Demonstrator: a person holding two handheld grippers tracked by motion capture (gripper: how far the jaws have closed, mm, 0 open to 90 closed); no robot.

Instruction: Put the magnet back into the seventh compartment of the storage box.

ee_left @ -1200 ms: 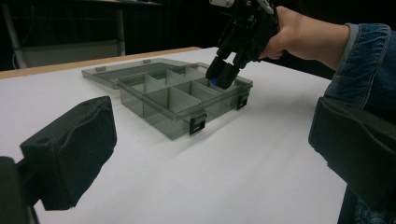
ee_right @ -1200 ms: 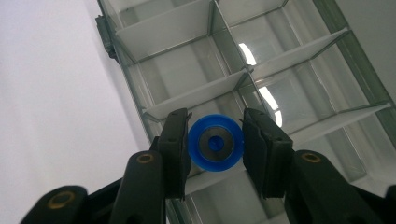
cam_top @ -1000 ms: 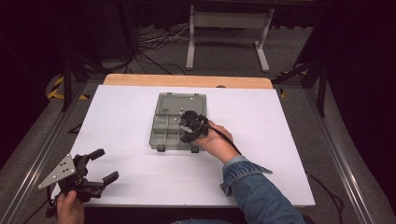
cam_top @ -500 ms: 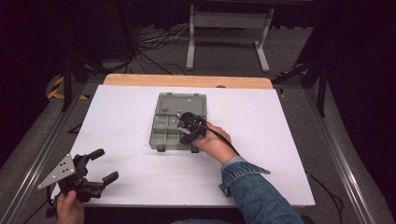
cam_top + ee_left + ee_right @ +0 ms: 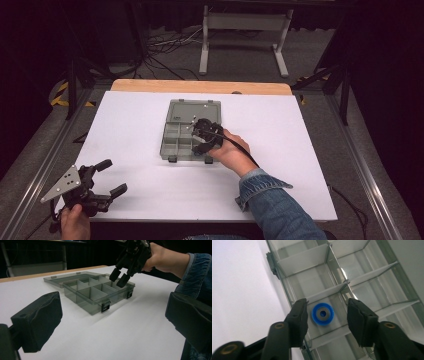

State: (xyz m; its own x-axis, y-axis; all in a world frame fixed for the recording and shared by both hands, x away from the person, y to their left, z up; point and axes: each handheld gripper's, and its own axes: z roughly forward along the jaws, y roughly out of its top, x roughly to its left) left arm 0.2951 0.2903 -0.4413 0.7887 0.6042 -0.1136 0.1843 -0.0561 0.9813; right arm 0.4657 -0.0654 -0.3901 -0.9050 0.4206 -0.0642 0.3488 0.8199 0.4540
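Right tongs [image 5: 325, 315]: jaws part-open, just been opening; nothing pinched.
Blue ring [image 5: 322, 314]: flat on the compartment floor, centre of right gripper view, apart from both pads, directly between and below them.
Box [image 5: 176, 150]: lid open, mid-table in high view.
Left tongs [image 5: 111, 176]: wide, empty, lower left, well apart.
Next, judged: right tongs lift straight off the ring.

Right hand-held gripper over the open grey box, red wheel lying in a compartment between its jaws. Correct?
Not quite: the wheel is blue, as the right gripper view shows. It lies in a compartment of the open grey box, between the right hand-held gripper's jaws, which have just been opening.
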